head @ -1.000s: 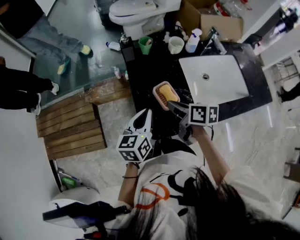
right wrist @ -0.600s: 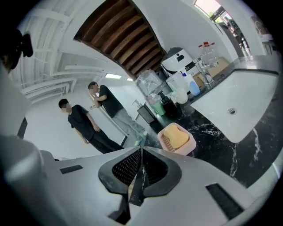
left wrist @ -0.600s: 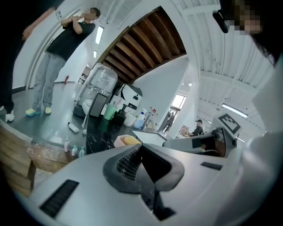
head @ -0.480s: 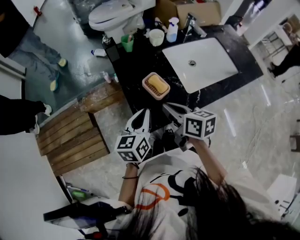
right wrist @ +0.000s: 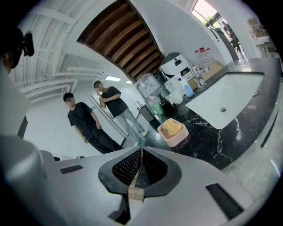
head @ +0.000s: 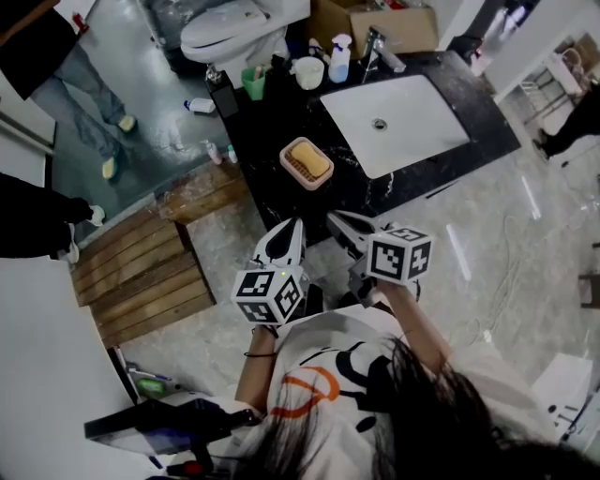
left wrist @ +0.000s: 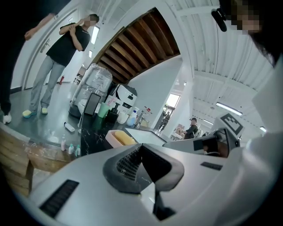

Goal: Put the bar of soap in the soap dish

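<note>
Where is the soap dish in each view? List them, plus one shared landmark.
Head view: dish upper centre, on the counter.
Left gripper view: dish just left of centre.
Right gripper view: dish just right of centre.
Landmark: white sink beside it.

At twelve o'clock in the head view, the top edge cut off the toilet and the cardboard box; at nine o'clock a bystander ran off the left edge. In the left gripper view the left gripper hid the near side of the soap dish.
</note>
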Motion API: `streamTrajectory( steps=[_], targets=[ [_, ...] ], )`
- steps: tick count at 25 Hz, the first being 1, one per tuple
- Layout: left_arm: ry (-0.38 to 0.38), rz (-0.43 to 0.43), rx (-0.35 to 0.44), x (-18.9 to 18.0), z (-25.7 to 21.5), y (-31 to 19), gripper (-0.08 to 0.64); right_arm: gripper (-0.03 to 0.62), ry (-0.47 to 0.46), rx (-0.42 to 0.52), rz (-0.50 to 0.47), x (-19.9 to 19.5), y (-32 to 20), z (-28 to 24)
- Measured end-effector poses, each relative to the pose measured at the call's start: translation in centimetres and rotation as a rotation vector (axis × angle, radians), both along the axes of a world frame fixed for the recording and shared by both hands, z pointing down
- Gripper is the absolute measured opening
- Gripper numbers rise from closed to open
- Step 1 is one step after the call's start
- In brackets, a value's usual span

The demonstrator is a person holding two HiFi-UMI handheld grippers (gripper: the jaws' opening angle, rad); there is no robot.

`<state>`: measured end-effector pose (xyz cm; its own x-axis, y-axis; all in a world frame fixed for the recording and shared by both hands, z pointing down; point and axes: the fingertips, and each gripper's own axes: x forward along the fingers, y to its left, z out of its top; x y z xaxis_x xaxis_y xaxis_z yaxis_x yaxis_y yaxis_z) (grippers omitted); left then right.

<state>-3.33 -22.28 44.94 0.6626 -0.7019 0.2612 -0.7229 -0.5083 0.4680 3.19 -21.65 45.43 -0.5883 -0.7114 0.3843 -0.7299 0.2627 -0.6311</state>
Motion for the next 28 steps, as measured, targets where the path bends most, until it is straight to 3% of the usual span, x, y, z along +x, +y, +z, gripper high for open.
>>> streamTrajectory(
  steps=[28],
  targets=[
    [-0.048, -0.133, -0.016, 7.8, 0.7, 18.3, 0.003, 0.02, -0.042, -0.037, -0.138, 7.4, 18.0, 1.4]
  ],
)
